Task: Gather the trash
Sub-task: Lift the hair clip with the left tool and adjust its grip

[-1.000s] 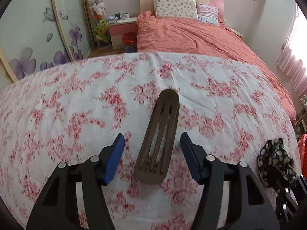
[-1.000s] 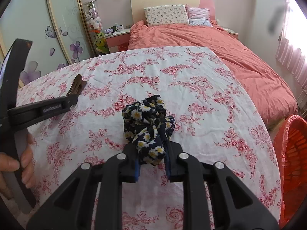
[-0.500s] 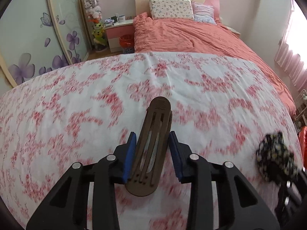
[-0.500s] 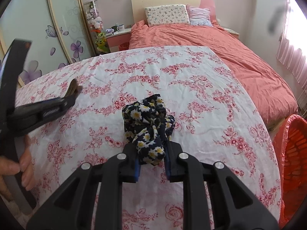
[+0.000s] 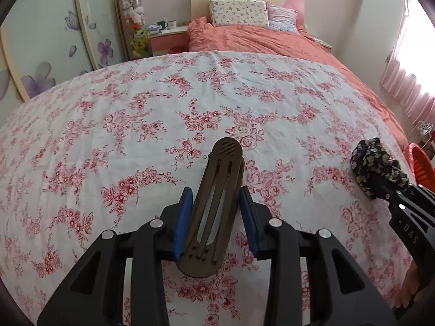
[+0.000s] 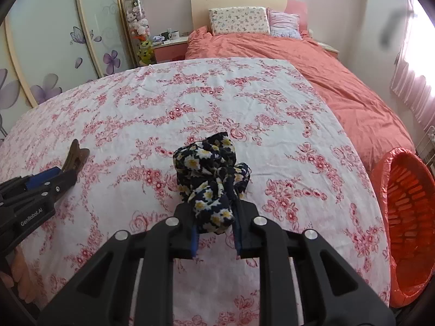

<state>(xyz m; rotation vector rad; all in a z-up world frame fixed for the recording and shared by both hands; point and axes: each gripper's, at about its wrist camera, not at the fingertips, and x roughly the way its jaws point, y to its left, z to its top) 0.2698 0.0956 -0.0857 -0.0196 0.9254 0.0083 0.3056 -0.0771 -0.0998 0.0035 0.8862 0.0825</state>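
My left gripper [image 5: 216, 212] is shut on a long brown hair clip [image 5: 217, 206], held just above the white, red-flowered cloth [image 5: 163, 103]. The clip's tip also shows in the right wrist view [image 6: 74, 156], ahead of the left gripper [image 6: 66, 175]. My right gripper [image 6: 214, 231] is shut on a dark scrunchie with yellow-white flowers [image 6: 210, 174], above the cloth's right part. The scrunchie also shows in the left wrist view [image 5: 376, 165], at the far right.
An orange-red mesh basket [image 6: 407, 217] stands on the floor past the cloth's right edge [image 5: 418, 163]. Behind the cloth lies a bed with a coral duvet [image 6: 299, 62] and pillows. A nightstand [image 6: 170, 46] and sliding doors [image 6: 54, 40] are at the back left.
My left gripper closed on the brown hair clip and lifted it slightly off the cloth. My right gripper kept holding the scrunchie, almost unmoved.
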